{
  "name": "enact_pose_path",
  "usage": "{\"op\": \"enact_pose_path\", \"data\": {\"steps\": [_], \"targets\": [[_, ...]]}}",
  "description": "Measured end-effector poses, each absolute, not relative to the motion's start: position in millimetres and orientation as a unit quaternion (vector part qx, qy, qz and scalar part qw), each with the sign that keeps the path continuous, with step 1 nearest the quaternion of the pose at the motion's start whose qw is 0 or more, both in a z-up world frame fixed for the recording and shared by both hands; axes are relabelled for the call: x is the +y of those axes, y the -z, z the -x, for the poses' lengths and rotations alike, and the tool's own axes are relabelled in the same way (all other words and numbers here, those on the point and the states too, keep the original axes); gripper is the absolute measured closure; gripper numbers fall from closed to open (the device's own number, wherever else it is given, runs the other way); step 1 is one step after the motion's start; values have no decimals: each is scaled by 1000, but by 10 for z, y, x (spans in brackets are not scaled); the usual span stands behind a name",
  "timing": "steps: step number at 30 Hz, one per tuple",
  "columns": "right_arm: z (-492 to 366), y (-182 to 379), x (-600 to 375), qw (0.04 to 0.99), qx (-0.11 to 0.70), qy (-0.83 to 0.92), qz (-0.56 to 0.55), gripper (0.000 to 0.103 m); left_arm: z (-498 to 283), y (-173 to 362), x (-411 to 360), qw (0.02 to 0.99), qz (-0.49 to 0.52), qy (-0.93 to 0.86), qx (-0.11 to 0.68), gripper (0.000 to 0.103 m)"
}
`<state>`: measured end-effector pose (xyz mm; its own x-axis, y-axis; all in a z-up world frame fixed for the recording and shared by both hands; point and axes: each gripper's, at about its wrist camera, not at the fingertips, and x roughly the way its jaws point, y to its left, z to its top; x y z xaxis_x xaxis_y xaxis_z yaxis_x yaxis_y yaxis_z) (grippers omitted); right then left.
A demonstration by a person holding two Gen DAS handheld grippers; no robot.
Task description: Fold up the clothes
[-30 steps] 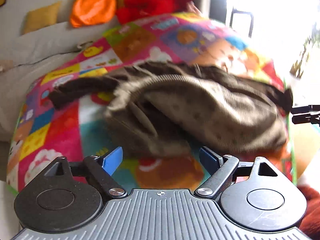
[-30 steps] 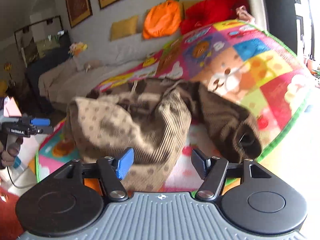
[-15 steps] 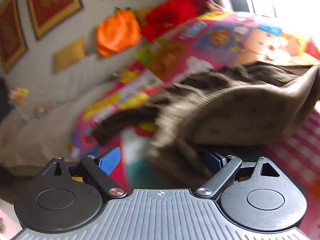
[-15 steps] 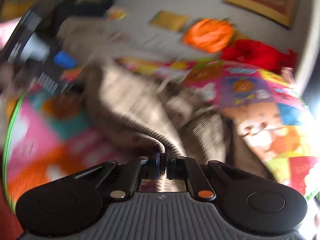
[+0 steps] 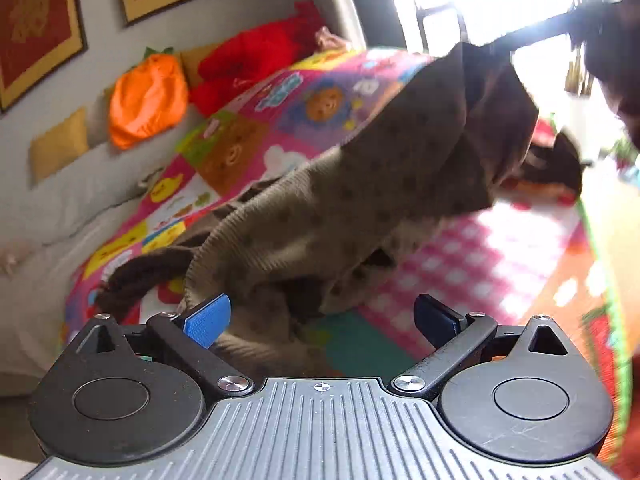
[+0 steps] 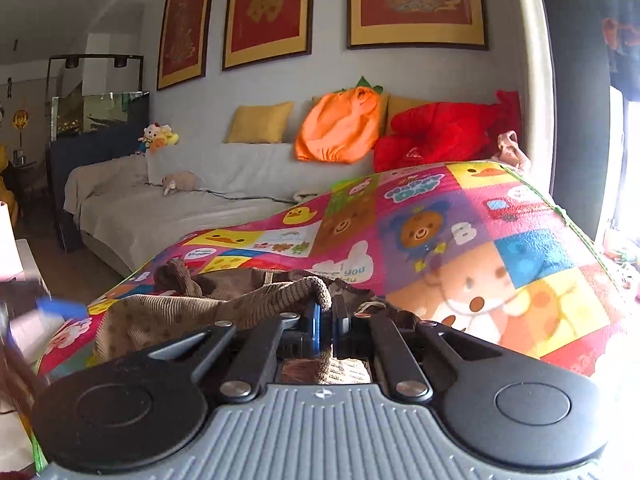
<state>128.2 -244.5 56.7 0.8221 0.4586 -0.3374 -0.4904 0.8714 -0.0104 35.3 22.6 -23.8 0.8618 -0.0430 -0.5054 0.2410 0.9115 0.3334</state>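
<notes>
Right wrist view shows my right gripper [image 6: 325,326] clenched on the ribbed hem of the brown dotted sweater [image 6: 192,312], lifting that edge off the cartoon play mat [image 6: 500,240]. My left gripper [image 5: 322,318] hangs released, the near hem just by its blue left finger [image 5: 208,320]. I judge folding barely begun: the sweater [image 5: 360,200] is bunched, sleeves unstraightened, no fold laid.

A lived-in home sitting room.
A grey sofa [image 6: 192,200] at ten o'clock holds yellow cushions [image 6: 259,122]; red framed pictures [image 6: 267,10] hang at twelve; a cartoon blanket [image 6: 460,236] spreads at one o'clock.
</notes>
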Motion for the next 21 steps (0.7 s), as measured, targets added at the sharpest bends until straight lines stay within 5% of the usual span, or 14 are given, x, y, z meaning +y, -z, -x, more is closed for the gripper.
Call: {"op": "enact_pose_path", "data": {"steps": [6, 14, 18, 21], "targets": [[-1189, -639, -2623, 955, 160, -248, 28, 98, -707, 245, 513, 917, -348, -127, 147, 1], [-450, -352, -2786, 933, 197, -294, 65, 97, 206, -823, 997, 944, -225, -237, -43, 0], [-194, -159, -2812, 926, 217, -284, 121, 65, 424, -969, 1188, 974, -137, -182, 0, 0], [-116, -134, -2667, 916, 212, -309, 146, 55, 372, -906, 1283, 984, -103, -136, 54, 0]]}}
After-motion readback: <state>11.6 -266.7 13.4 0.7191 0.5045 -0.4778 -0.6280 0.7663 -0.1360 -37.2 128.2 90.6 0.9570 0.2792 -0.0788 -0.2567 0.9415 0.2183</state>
